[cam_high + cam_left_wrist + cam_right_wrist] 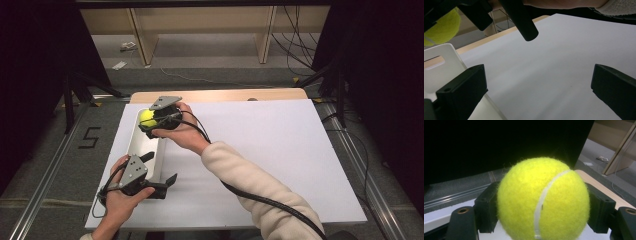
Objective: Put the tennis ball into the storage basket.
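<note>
We clamp a yellow tennis ball [543,198] in our right gripper [156,119] above the white tray [141,150] at the desk's left edge; our left gripper [159,175] gapes wide.

The yellow felt tennis ball [147,117] sat clamped in the right gripper [150,121] above the far end of the long white plastic tray [136,145], which lay on the white foam board [280,150] left of centre, with the left gripper [162,172] straddling its near right wall.

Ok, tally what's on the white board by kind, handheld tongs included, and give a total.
Tennis ball: 1, yellow-green, clamped in the right tongs
White tray: 1
Handheld tongs: 2, the left tongs open beside the tray
Total: 4
</note>
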`<move>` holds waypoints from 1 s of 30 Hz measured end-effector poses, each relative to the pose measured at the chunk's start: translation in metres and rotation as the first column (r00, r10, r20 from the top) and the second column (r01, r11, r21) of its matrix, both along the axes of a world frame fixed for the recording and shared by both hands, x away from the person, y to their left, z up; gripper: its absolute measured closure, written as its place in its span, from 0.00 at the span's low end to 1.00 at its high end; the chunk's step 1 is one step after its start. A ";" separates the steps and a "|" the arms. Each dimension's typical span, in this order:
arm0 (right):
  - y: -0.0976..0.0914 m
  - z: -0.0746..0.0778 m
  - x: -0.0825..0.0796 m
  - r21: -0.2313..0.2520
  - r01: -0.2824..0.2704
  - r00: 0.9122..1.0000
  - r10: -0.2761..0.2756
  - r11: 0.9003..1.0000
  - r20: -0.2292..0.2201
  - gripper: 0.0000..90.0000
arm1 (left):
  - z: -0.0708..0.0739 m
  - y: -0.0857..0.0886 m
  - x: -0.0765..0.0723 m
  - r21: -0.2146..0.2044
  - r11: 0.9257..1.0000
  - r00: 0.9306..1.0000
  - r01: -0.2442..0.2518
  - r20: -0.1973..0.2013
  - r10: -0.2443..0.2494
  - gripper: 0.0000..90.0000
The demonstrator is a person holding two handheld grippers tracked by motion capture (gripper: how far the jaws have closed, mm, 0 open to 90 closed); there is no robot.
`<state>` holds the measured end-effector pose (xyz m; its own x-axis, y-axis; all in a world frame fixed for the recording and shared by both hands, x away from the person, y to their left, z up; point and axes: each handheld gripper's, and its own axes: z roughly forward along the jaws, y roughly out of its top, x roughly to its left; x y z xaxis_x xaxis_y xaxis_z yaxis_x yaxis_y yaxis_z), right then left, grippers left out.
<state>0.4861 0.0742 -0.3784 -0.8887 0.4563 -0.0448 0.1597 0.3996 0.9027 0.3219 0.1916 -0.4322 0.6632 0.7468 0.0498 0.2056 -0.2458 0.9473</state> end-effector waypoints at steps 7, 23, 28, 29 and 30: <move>0.002 -0.001 0.001 -0.002 0.000 1.000 0.000 1.000 -0.007 0.30 | 0.000 0.000 0.000 0.002 1.000 1.000 0.000 0.001 0.000 0.00; 0.007 -0.002 0.003 -0.004 -0.004 1.000 0.004 1.000 -0.013 0.29 | 0.000 0.000 0.000 -0.003 1.000 1.000 -0.002 0.000 0.002 0.00; 0.008 -0.003 0.004 -0.011 -0.009 1.000 0.009 1.000 -0.018 0.29 | 0.000 0.000 0.000 -0.002 1.000 1.000 -0.002 0.000 0.002 0.00; 0.009 -0.004 0.004 -0.013 -0.010 1.000 0.009 1.000 -0.018 0.29 | 0.000 0.000 0.000 -0.001 1.000 1.000 -0.002 0.000 0.002 0.00; 0.009 -0.004 0.005 -0.012 -0.008 1.000 0.008 1.000 -0.018 0.29 | 0.000 0.000 0.000 -0.002 1.000 1.000 -0.002 0.000 0.002 0.00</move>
<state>0.4906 0.0834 -0.3829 -0.8930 0.4488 -0.0338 0.1730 0.4117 0.8948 0.3216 0.1915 -0.4322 0.6618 0.7481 0.0487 0.2059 -0.2439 0.9477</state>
